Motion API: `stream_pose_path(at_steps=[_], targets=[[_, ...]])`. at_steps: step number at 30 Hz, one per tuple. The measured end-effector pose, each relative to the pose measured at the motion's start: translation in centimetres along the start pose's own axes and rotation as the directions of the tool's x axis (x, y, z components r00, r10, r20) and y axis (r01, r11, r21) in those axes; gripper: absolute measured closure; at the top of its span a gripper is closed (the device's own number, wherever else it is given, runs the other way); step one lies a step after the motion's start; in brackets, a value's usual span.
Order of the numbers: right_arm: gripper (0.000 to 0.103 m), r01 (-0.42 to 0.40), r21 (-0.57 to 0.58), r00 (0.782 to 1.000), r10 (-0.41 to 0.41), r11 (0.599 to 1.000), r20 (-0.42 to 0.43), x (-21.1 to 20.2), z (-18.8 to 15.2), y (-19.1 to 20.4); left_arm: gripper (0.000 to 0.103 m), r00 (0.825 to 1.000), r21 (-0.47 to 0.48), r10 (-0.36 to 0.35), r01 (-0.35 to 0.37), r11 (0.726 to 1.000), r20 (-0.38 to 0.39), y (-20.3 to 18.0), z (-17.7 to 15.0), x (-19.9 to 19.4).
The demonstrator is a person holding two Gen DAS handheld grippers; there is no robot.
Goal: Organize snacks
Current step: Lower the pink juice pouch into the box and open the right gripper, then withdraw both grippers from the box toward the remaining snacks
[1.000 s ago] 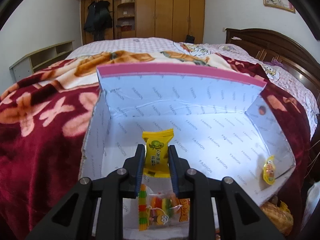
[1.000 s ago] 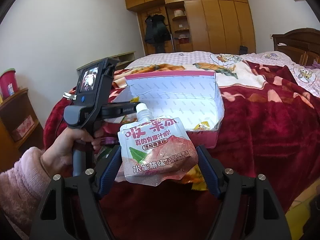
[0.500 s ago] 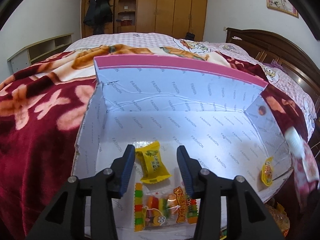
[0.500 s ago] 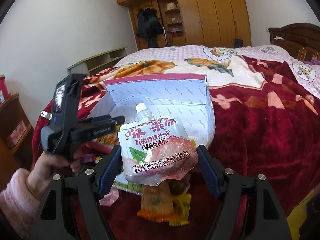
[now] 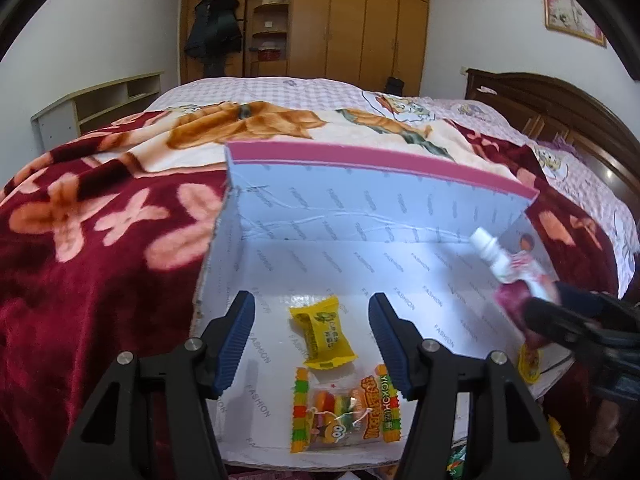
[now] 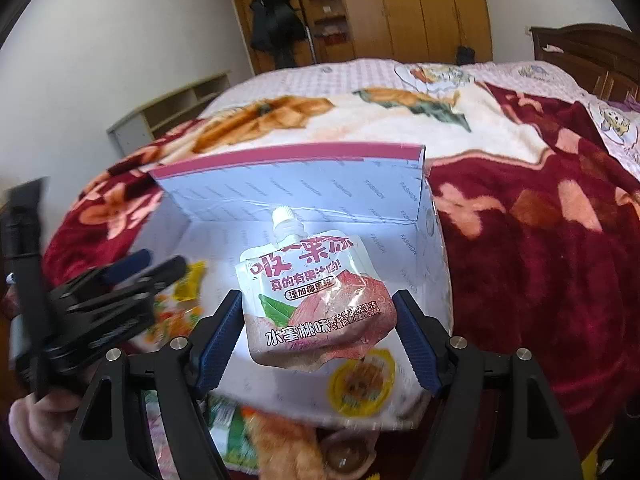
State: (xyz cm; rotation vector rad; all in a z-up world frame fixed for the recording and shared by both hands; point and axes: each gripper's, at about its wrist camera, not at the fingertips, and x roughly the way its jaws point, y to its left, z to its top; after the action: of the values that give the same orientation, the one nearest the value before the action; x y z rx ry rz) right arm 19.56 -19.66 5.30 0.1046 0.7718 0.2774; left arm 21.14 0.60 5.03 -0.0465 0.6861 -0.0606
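Left gripper [image 5: 312,338], jaws just opened wide and empty, hangs over the white box [image 5: 360,216]. The released yellow candy [image 5: 323,334] lies on the box floor between the pads, long axis running toward five o'clock, with one gummy packet [image 5: 346,410] at six o'clock of it. Right gripper [image 6: 318,336] clamps one spouted jelly pouch [image 6: 314,304], spout at twelve o'clock, already above the box's right end. One yellow jelly cup [image 6: 362,386] sits at six o'clock of the pouch.
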Motion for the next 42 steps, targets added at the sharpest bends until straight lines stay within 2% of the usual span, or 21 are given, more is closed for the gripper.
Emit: stream_pose_path(at_steps=[6,16,22,25,35,42], targets=[[0.027,0.065,-0.012,0.997,-0.066,0.998,-0.042,2.6,0.8,-0.6,0.040,0.999,0.015,0.027,-0.027,1.000,0.019,0.4,0.1,-0.9],[0.026,0.084,-0.050,0.995,-0.087,0.995,-0.058,3.6,0.8,0.2,0.040,0.999,-0.012,0.032,-0.032,0.999,0.007,1.5,-0.5,-2.3],[0.025,0.047,-0.014,0.998,-0.047,0.999,-0.049,3.2,0.7,0.0,0.040,1.000,-0.054,0.009,-0.009,0.998,-0.008,2.8,-1.9,-3.6],[0.016,0.022,0.005,0.999,-0.022,1.000,-0.049,3.0,0.9,-0.1,0.040,1.000,-0.068,0.014,-0.015,0.998,-0.021,3.5,-2.7,-4.3],[0.015,-0.012,0.018,1.000,0.012,1.000,-0.024,1.9,0.8,0.2,0.040,0.999,-0.086,0.017,-0.020,0.996,-0.036,5.2,-5.1,-6.6],[0.012,-0.038,0.009,0.999,0.038,0.999,0.020,-0.5,0.4,0.9,0.033,0.998,-0.153,-0.040,0.033,0.988,-0.044,5.7,-6.5,-7.8]])
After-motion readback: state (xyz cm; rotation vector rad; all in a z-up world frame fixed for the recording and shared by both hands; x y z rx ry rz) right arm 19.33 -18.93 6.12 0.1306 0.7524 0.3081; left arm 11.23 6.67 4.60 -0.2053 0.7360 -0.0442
